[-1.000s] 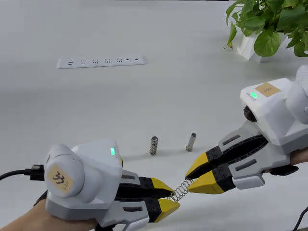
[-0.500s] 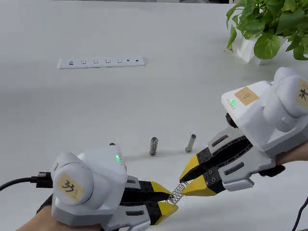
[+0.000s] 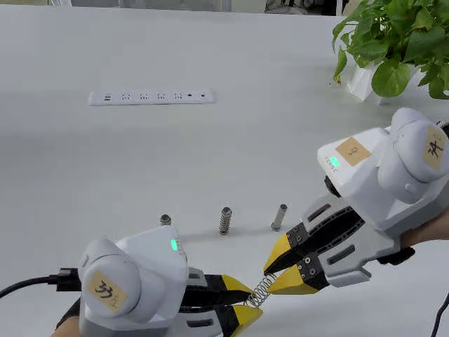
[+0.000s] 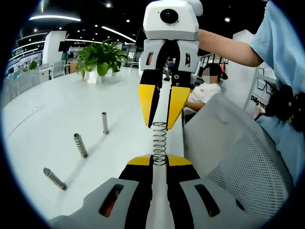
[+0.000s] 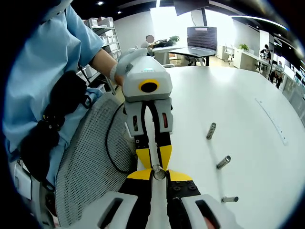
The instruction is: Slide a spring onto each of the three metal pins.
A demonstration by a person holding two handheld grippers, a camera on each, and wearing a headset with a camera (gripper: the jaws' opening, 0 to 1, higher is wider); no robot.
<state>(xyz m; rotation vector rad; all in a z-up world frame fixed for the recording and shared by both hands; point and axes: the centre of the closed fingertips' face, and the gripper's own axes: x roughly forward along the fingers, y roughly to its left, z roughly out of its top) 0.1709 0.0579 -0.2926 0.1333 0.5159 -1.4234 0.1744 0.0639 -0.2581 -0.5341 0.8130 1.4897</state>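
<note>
Head view, reading left to right. We are noting the left gripper (image 3: pixel 247 303) sitting low over the table (image 3: pixel 105 161), its jaws pinching the near end of a loose spring (image 3: pixel 260 291). Behind it, the left pin (image 3: pixel 165 220) and the middle pin (image 3: pixel 225 220) are both wearing coils, and the left gripper view is bearing this out. The loose spring is spanning the gap between the two tools. The right pin (image 3: pixel 279 217) is standing bare just beyond it. The right gripper (image 3: pixel 275 272) is clamping the spring's far end. We are judging this to be the final threading step. Next, one tool should be letting go while the other is lining the open coil up over the bare pin's top.
</note>
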